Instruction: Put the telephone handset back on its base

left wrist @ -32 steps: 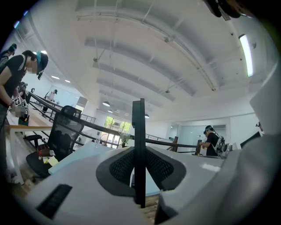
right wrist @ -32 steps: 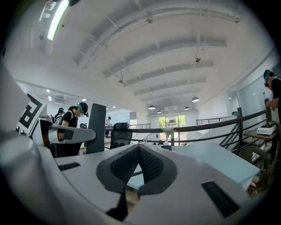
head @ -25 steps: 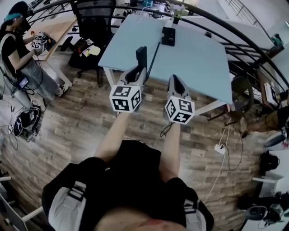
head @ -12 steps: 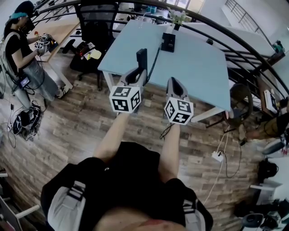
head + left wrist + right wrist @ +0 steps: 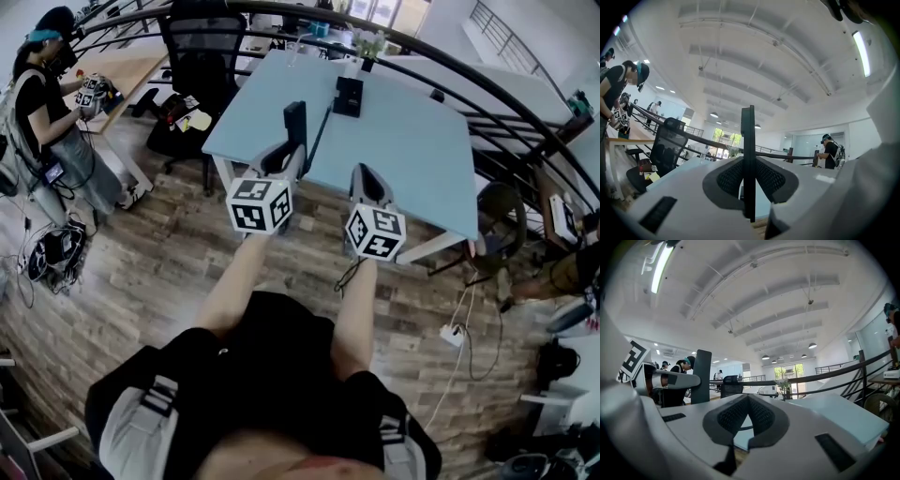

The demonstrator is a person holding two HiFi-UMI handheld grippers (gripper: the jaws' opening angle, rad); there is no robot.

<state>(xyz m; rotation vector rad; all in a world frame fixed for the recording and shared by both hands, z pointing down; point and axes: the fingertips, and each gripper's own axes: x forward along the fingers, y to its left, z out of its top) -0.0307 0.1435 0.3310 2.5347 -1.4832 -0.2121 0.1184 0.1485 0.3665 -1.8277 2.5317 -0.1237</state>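
While the left gripper (image 5: 284,152) clamps the slim black telephone handset (image 5: 294,118) upright, short of the black base (image 5: 349,97) on the pale blue table (image 5: 412,141), it needs laying flat there; the right gripper (image 5: 366,174) is closed, empty.

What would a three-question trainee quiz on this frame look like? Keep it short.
1. What is the left gripper clamped on? A) telephone handset B) mug C) nothing
2. True or false: the telephone base sits on a shelf.
3. How do the right gripper's jaws stand?
Key: 1 A. 2 False, it is on the blue table. 3 Together, nothing between them.
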